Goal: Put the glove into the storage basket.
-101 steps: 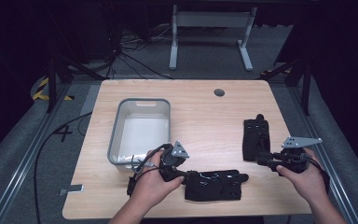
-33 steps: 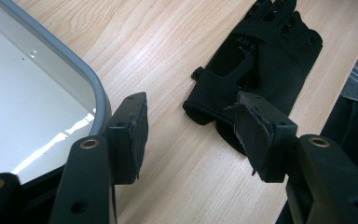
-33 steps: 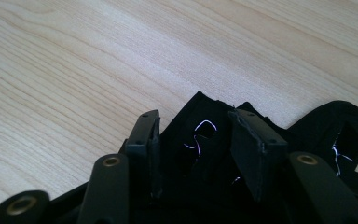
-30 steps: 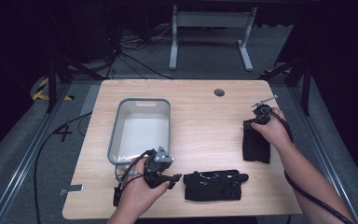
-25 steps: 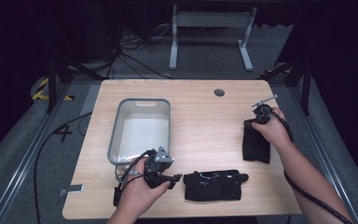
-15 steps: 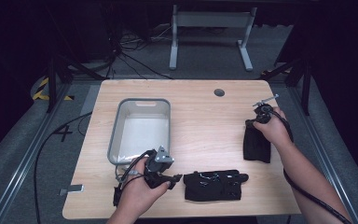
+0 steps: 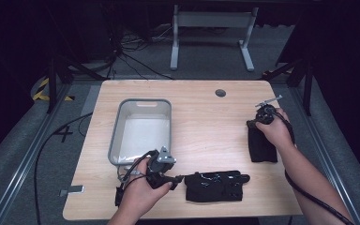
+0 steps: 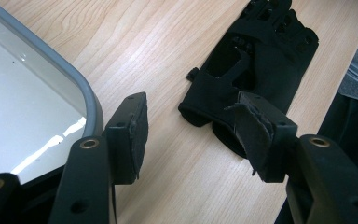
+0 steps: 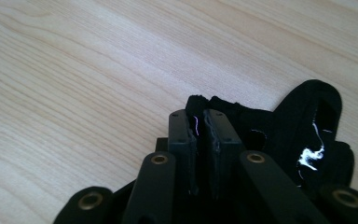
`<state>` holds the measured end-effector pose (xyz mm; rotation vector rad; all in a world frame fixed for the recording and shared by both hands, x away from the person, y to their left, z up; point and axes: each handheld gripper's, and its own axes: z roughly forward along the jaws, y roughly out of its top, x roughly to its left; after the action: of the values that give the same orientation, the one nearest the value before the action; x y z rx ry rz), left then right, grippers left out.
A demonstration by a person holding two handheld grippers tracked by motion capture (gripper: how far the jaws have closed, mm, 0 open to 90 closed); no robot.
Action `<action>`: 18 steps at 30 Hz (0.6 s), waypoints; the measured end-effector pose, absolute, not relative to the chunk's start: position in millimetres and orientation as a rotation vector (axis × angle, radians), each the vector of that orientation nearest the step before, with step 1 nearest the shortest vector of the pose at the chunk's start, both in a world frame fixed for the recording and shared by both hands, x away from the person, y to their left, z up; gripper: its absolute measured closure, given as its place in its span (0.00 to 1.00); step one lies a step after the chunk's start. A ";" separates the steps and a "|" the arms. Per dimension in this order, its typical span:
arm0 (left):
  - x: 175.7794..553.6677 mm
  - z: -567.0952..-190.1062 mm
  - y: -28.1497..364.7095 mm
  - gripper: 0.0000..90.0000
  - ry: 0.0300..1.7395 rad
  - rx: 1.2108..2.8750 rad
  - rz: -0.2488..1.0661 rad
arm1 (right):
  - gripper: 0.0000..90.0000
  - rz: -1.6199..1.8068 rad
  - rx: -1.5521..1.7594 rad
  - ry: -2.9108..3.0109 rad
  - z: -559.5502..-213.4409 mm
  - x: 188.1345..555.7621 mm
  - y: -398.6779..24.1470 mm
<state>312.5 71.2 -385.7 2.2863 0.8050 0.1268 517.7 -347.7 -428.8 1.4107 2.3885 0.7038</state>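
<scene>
Two black fingerless gloves lie on a light wooden counter (image 7: 201, 117) beside a grey rectangular tray (image 7: 143, 131). The right tongs (image 7: 258, 123) point down at the far end of the right-hand glove (image 7: 262, 147), which lies lengthwise near the counter's right edge. In the right gripper view the jaws of the right tongs (image 9: 200, 126) have just been closing and stand almost together, with a thin fold of the right-hand glove (image 9: 303, 140) pinched between the pads at its edge. The person's right hand (image 7: 275, 131) covers the tool body from above, and its cable trails back along the forearm. The left tongs (image 7: 177, 178) lie low over the near part of the counter, just off the tray's near right corner, pointing toward the near glove (image 7: 215, 186). In the left gripper view the left tongs (image 8: 189, 126) are spread, nothing between the pads, bare wood below them. The near glove (image 8: 256, 56) lies flat ahead of them, cuff end nearest the jaws, and the right pad overlaps it in that view; whether that pad touches the fabric cannot be told. The tray's rounded rim (image 8: 70, 79) runs just beside the left jaw. The two gloves lie well apart from each other, both outside the tray.
</scene>
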 end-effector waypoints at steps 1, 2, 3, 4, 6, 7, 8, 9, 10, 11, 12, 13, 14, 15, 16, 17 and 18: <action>312.9 -385.6 71.1 0.50 0.806 2.290 0.125 | 0.91 0.708 1.400 2.388 -426.5 516.2 -347.5; 313.2 -386.1 70.7 0.50 0.806 2.287 0.127 | 0.91 0.713 1.393 2.387 -423.7 514.6 -347.2; 313.6 -386.3 70.4 0.50 0.804 2.287 0.127 | 0.91 0.714 1.384 2.387 -420.5 512.7 -347.0; 314.1 -386.4 69.9 0.50 0.801 2.289 0.126 | 0.91 0.720 1.376 2.385 -416.7 510.6 -346.9; 314.2 -386.2 68.1 0.50 0.798 2.292 0.122 | 0.92 0.743 1.364 2.379 -408.6 505.5 -347.0; 314.6 -386.1 67.3 0.50 0.791 2.292 0.124 | 0.92 0.755 1.364 2.371 -404.3 502.7 -347.0; 314.6 -385.6 66.5 0.50 0.787 2.294 0.123 | 0.92 0.766 1.355 2.371 -399.9 499.7 -347.1; 314.5 -385.1 65.5 0.50 0.787 2.293 0.123 | 0.92 0.771 1.349 2.366 -395.6 496.8 -347.3; 314.6 -384.6 64.8 0.50 0.783 2.294 0.124 | 0.92 0.772 1.345 2.365 -390.9 493.4 -347.4; 314.9 -384.1 64.0 0.50 0.777 2.293 0.125 | 0.92 0.783 1.344 2.359 -386.6 489.9 -347.3; 315.0 -383.4 63.2 0.50 0.773 2.297 0.126 | 0.92 0.795 1.337 2.356 -382.2 486.3 -347.5; 315.5 -383.2 62.3 0.50 0.768 2.295 0.126 | 0.92 0.803 1.329 2.352 -377.7 482.7 -347.4; 316.1 -383.0 61.3 0.50 0.764 2.295 0.123 | 0.92 0.811 1.319 2.348 -373.3 479.0 -347.2; 316.7 -382.7 60.2 0.50 0.760 2.296 0.123 | 0.93 0.815 1.309 2.343 -368.7 475.1 -347.2; 317.3 -382.5 59.0 0.50 0.754 2.299 0.121 | 0.93 0.829 1.306 2.338 -363.9 470.8 -347.2; 317.9 -382.5 57.7 0.50 0.749 2.299 0.118 | 0.93 0.836 1.295 2.330 -358.9 466.7 -347.6; 318.6 -382.4 56.5 0.50 0.743 2.302 0.115 | 0.93 0.844 1.289 2.323 -354.4 462.8 -348.0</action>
<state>318.6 56.5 -382.4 2.3021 0.7431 0.1153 462.8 -348.0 -354.4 1.2890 2.3231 0.8436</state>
